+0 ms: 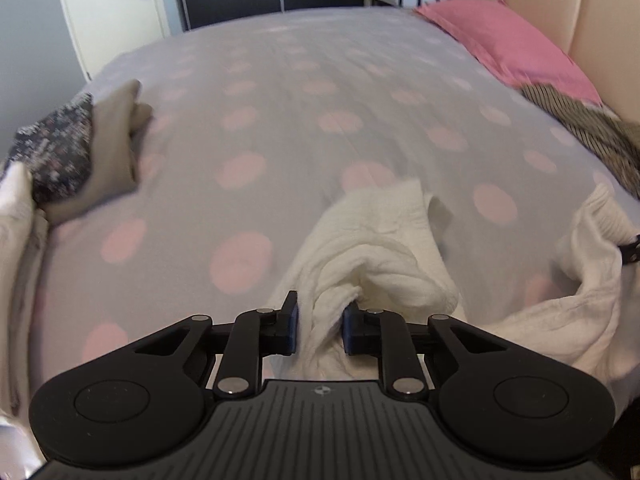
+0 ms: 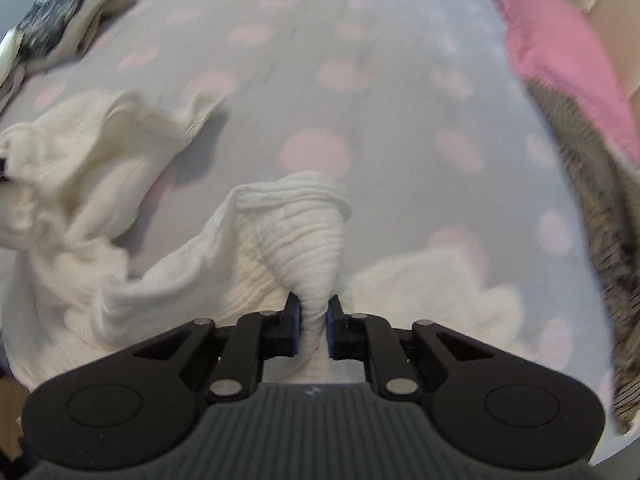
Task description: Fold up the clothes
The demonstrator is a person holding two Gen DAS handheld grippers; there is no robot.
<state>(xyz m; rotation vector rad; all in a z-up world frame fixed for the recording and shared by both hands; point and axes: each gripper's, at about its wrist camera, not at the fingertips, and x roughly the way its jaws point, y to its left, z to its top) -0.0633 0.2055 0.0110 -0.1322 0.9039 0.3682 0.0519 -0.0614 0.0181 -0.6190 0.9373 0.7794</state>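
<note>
Both grippers, left (image 1: 320, 326) and right (image 2: 314, 328), have their fingers pinched on bunched folds of the white garment (image 2: 280, 240), which hangs rumpled over the bed (image 1: 280, 120). Such thin bites may slip, dropping a corner and skewing the fold.

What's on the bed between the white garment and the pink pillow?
Only bare spotted bedspread between the white garment and pink pillow, seen in both views.
</note>
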